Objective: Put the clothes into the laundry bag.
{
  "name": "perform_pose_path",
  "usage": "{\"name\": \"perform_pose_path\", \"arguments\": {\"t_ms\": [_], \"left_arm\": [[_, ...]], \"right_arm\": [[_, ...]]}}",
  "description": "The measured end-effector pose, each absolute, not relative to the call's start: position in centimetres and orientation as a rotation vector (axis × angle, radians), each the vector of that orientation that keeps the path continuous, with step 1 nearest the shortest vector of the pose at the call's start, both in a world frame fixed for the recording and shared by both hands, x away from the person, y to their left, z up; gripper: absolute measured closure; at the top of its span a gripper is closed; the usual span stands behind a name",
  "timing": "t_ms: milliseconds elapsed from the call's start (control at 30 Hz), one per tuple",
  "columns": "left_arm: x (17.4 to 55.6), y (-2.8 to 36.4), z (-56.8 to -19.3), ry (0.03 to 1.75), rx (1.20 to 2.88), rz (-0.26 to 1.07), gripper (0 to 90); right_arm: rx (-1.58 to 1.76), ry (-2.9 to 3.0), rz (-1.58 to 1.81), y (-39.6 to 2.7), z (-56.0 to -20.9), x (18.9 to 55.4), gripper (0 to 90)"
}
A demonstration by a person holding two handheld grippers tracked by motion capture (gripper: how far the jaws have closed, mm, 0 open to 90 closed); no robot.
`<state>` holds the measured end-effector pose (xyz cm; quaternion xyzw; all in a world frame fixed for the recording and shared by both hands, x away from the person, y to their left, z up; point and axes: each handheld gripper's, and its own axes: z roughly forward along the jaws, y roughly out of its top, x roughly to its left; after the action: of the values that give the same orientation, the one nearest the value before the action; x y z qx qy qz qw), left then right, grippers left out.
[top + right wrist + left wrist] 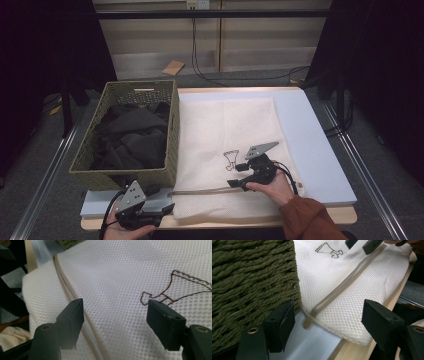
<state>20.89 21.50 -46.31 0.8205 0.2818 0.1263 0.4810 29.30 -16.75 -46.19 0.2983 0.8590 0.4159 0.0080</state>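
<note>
Bench (320, 150) holds a mesh bag (227, 130) beside a basket (100, 150). Left claw (327, 320) released around the zipper pull (308, 322) — right claw (115, 322) released over the mesh.

You have a woven olive basket (172, 131) on the left part of the table, and dark clothes (131, 135) lie heaped inside it, below the rim. A pale blue mat (320, 150) covers the wooden table (345, 216) under everything. Beyond the far edge you can see black cables (200, 70) trailing across the grey floor, with a small brown piece of cardboard (173, 67) lying near them.
</note>
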Motion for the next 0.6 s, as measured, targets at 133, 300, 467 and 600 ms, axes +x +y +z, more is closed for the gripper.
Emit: {"name": "perform_pose_path", "arguments": {"t_ms": [133, 300, 467, 600], "left_arm": [[21.0, 21.1, -46.4, 0.684, 2.005, 0.309, 26.7], [20.9, 21.0, -46.3, 0.681, 2.009, 0.321, 26.3], [21.3, 20.9, -46.3, 0.702, 2.004, 0.334, 26.0], [21.3, 21.0, -46.3, 0.680, 2.007, 0.329, 26.4]], "right_arm": [[0.906, 2.705, 1.233, -16.4, -46.8, 29.5, 30.3], [0.898, 2.708, 1.143, -16.4, -47.4, 29.1, 26.7], [0.826, 2.693, 1.053, -16.2, -47.8, 28.5, 28.0], [0.717, 2.675, 1.073, -16.4, -48.2, 28.1, 27.6]]}}
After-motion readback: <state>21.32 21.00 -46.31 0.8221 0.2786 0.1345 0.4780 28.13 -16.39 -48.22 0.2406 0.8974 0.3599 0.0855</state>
